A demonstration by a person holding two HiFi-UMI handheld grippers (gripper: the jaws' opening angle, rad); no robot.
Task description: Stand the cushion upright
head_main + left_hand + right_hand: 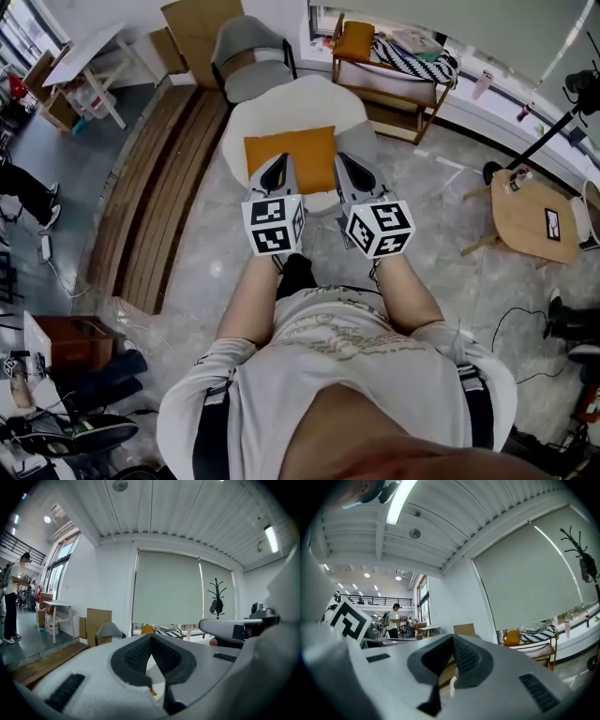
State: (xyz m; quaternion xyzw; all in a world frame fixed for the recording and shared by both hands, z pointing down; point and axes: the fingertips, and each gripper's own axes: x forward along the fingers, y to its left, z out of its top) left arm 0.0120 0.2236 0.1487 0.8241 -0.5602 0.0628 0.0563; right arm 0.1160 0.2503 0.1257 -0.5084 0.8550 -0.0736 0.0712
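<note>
Both claws, left (278, 161) and right (341, 159), are pinched shut and empty, poised at the near edge of the orange cushion (291, 157), which lies flat on a white seat (300, 101). Closed tips risk shoving it toward the grey chair (251, 56). Bare seat margin rings the cushion, with open floor beyond.

Beyond my left tongs (278, 161) stood a grey chair (251, 58) with a cardboard sheet (199, 28) behind it, and a wooden plank deck (159, 178) ran off to their left. Beyond my right tongs (345, 159) was a wooden bench (394, 89) carrying a striped cloth (412, 49). A round wooden side table (530, 220) stood well to their right.
</note>
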